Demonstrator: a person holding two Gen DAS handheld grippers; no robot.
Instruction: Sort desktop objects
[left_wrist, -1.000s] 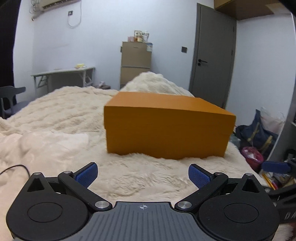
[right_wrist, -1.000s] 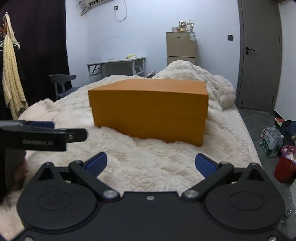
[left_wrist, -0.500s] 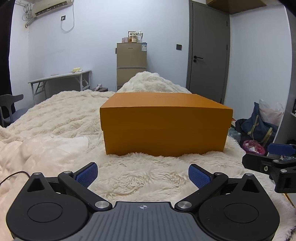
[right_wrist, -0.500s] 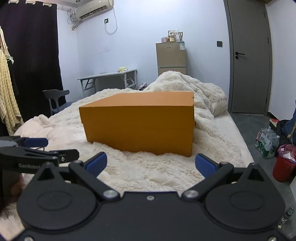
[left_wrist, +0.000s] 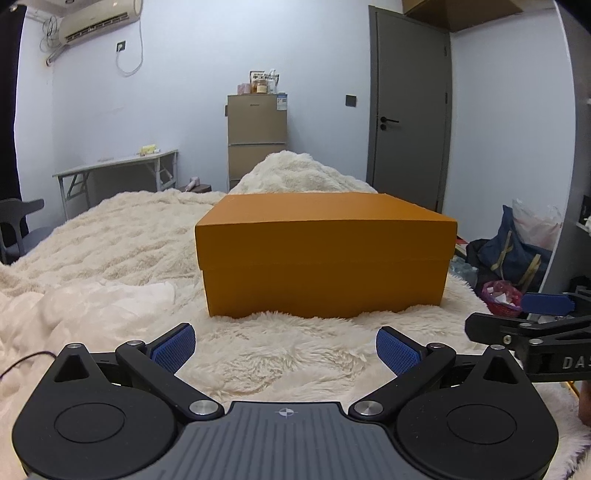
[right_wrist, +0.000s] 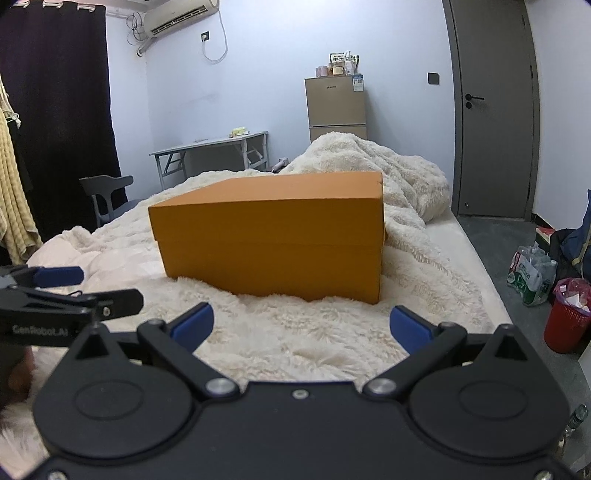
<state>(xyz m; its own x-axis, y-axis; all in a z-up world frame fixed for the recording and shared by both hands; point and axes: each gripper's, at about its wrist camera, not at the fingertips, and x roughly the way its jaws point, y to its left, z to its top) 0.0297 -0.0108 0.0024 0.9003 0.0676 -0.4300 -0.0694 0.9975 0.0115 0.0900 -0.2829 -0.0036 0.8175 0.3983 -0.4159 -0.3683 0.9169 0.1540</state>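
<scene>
Orange box (left_wrist: 325, 254) ahead of both gaping grippers, seemingly untouched.

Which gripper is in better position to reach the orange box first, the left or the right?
Probably left: the orange box faces the open left gripper squarely; from the open right gripper it lies slightly left.
</scene>
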